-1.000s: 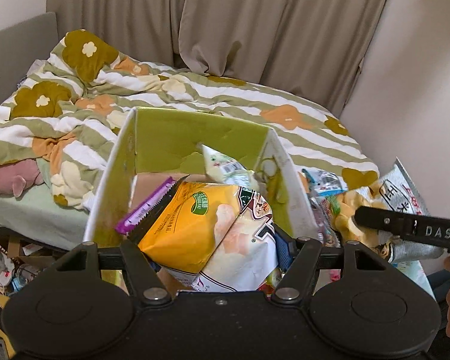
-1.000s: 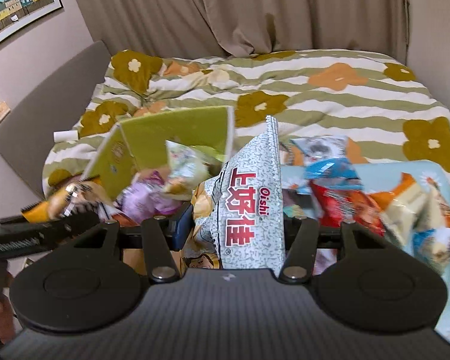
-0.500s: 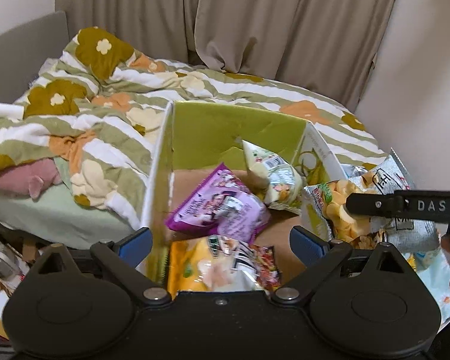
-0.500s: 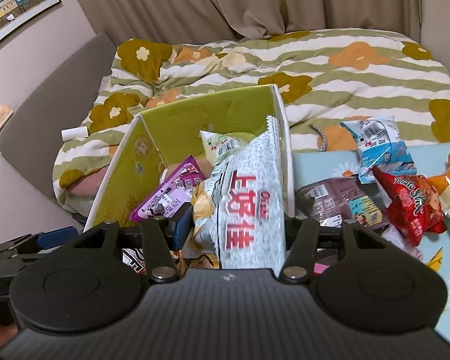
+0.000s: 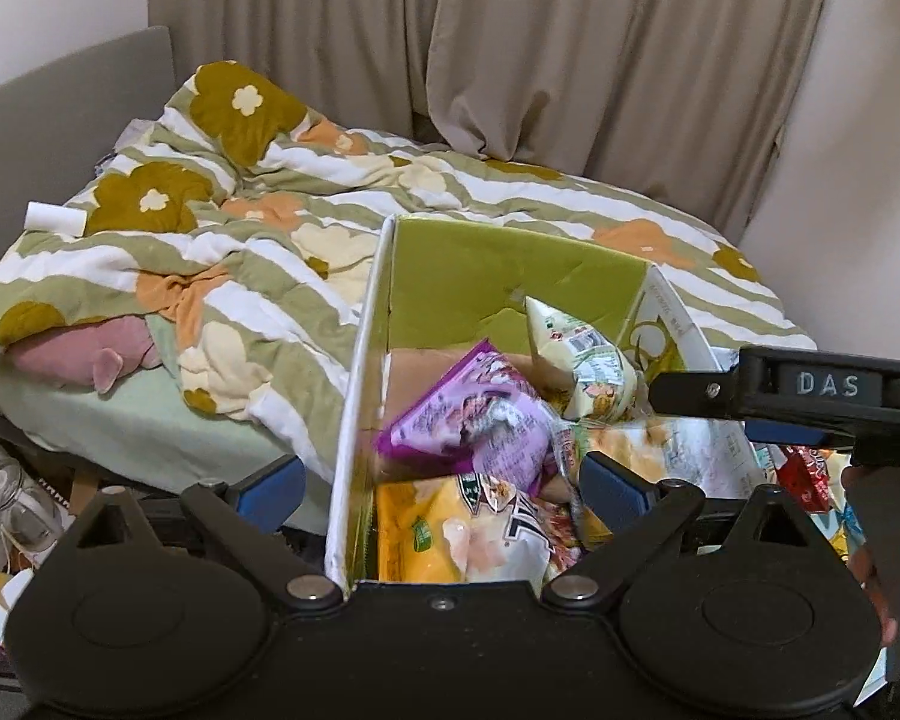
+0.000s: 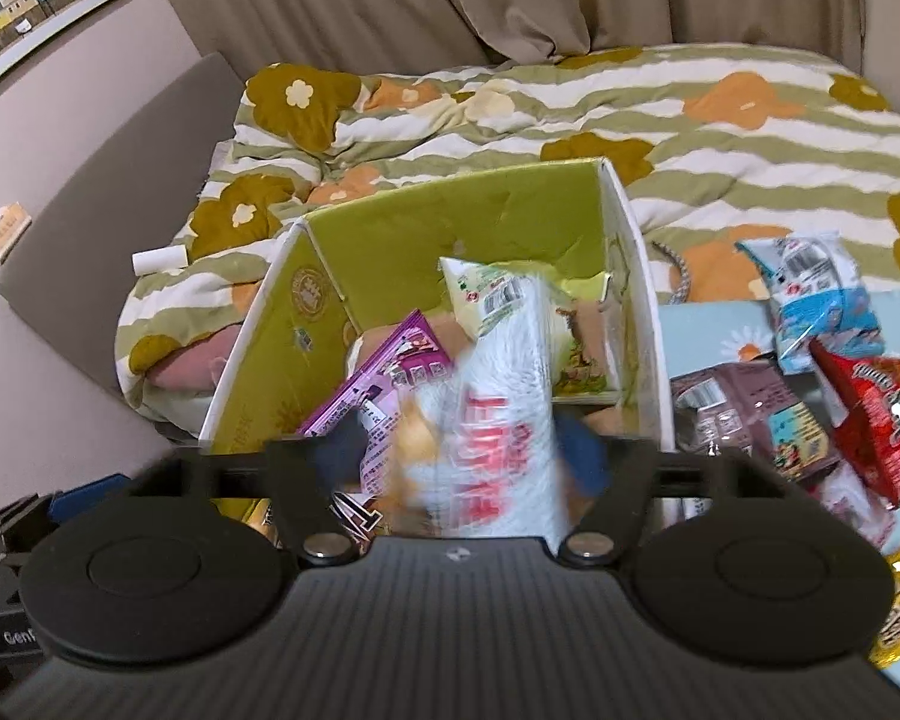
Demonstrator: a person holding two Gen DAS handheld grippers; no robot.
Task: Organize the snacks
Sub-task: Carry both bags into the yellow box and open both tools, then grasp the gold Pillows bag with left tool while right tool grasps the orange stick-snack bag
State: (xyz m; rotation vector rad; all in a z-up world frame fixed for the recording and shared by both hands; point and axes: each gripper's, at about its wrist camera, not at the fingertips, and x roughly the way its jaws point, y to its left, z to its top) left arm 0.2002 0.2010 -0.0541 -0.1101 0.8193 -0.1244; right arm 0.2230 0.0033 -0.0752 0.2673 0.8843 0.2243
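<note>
Green-lined cardboard box point(image 5: 510, 276) on the bed point(image 5: 240, 252), holding:
- 1 purple packet point(image 5: 474, 420)
- 1 pale green packet point(image 5: 594, 372)
- 1 yellow bag point(image 5: 450, 534)
- 1 white bag point(image 6: 510, 420), blurred

Left hand-held gripper point(image 5: 441, 489): wide, empty. Right hand-held gripper point(image 6: 468, 450): fingers apart around the white bag.

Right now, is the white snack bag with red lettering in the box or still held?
Cannot tell if held: the blurred white snack bag with red lettering hangs over the green-lined cardboard box.

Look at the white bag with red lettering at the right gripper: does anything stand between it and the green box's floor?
No lid covers the green box. Beneath the white bag, the purple packet and yellow bag already lie; it would land on those.
</note>
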